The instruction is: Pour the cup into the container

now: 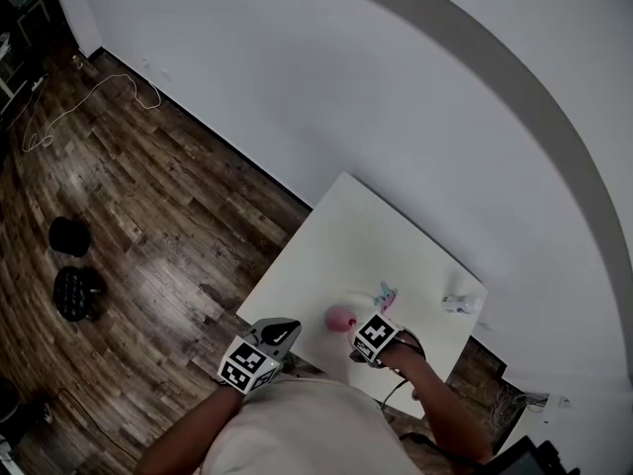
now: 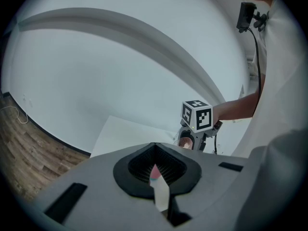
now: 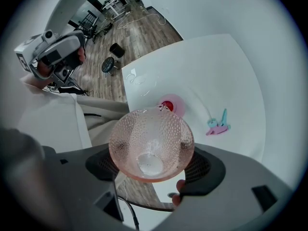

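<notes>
My right gripper point(image 3: 153, 163) is shut on a pink dimpled glass cup point(image 3: 151, 143), which faces the camera with its mouth and shows a pale bottom. Just beyond its rim, a small pink container point(image 3: 172, 105) with something red inside sits on the white table point(image 3: 216, 66). In the head view the container point(image 1: 340, 317) lies close in front of the right gripper point(image 1: 372, 336). My left gripper point(image 1: 265, 347) hangs off the table's near left edge. Its jaws point(image 2: 156, 170) stand together with nothing held. In the left gripper view the cup point(image 2: 185, 141) shows under the right gripper's marker cube.
A pink and teal clip-like object point(image 3: 219, 125) lies right of the container. A small white object point(image 1: 460, 305) sits near the table's right edge. Clear smears point(image 3: 137, 77) mark the table's far left. Black stools point(image 1: 74, 265) stand on the wooden floor.
</notes>
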`<state>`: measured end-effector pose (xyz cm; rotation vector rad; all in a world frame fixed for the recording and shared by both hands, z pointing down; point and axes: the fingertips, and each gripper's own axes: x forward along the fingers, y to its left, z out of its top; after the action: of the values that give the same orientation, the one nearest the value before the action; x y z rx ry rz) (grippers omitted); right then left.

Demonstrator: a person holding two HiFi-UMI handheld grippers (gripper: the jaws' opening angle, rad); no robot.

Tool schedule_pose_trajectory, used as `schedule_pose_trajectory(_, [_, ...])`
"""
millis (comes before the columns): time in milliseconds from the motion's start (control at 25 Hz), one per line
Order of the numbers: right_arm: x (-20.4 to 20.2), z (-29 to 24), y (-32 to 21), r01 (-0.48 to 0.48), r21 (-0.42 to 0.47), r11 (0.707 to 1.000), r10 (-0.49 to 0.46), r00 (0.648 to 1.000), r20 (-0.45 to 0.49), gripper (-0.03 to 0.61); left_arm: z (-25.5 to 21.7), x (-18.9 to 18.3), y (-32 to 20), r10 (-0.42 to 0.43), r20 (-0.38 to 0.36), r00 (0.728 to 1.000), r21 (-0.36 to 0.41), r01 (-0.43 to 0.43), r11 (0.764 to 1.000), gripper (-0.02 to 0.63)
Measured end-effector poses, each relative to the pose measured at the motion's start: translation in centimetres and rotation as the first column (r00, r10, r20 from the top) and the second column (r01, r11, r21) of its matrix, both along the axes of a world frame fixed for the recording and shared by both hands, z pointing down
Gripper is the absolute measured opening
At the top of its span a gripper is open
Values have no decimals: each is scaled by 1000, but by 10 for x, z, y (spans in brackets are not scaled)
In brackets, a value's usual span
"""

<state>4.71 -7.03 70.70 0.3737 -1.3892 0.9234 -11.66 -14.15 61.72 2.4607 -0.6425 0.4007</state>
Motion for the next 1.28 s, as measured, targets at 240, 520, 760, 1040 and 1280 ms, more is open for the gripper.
schedule_pose_trajectory(240, [-3, -1, 1, 7, -7, 1000, -7, 1000, 0, 370, -1, -4, 0, -7, -4, 1000, 2, 7, 1000, 11])
schedule_pose_trajectory(520, [1, 1, 3, 0, -22, 1000, 0, 1000, -1, 370, 1, -2, 2, -10, -6, 1000, 2, 10, 1000, 11])
schedule_pose_trajectory(760, [0, 0, 3, 7, -34, 999, -7, 1000, 1, 370, 0, 0, 5, -11, -7, 1000, 2, 11, 1000, 11])
schedule_pose_trajectory(1040, [-2, -1, 4, 20, -47, 999, -20, 1000, -4, 370, -1, -3, 9, -24, -8, 1000, 1, 24, 1000, 11])
schedule_pose_trajectory(1280, [-2, -2, 4, 20, -57, 998, -20, 1000, -5, 370, -1, -5, 11, -31, -9, 999, -3, 31, 1000, 11])
